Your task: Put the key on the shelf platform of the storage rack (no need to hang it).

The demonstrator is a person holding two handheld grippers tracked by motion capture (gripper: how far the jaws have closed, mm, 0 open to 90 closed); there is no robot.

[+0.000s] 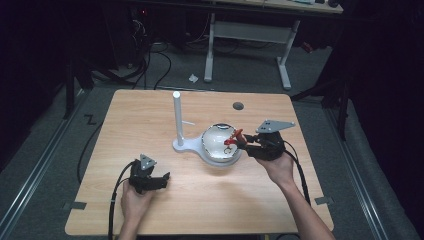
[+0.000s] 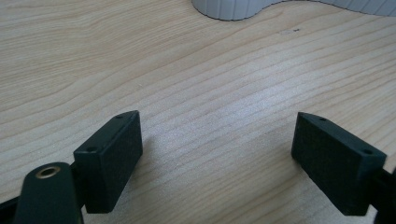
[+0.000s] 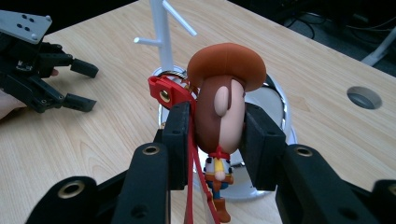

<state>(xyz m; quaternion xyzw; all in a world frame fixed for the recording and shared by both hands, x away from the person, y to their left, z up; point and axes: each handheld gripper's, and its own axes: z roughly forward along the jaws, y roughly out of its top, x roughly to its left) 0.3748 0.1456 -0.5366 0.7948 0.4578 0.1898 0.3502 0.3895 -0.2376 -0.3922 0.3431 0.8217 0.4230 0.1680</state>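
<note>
- A cowboy figure keychain is held by its head between the jaws of the right gripper, which are closed on it; its small body hangs below, and its red clip with a metal ring stands up at the left jaw.
- In the high view the figure is seen lifted just above the white bowl, clear of its rim as far as can be told.
- Just behind the bowl a white stand with side pegs is placed, its base touching or nearly touching the bowl.
- The lifting out of the bowl is judged done; hanging the ring on a peg of the stand is judged to be left, with no peg reached yet.
- The left gripper is rested low on the wooden table, well apart from the bowl, with its jaws spread wide and nothing held between them.
</note>
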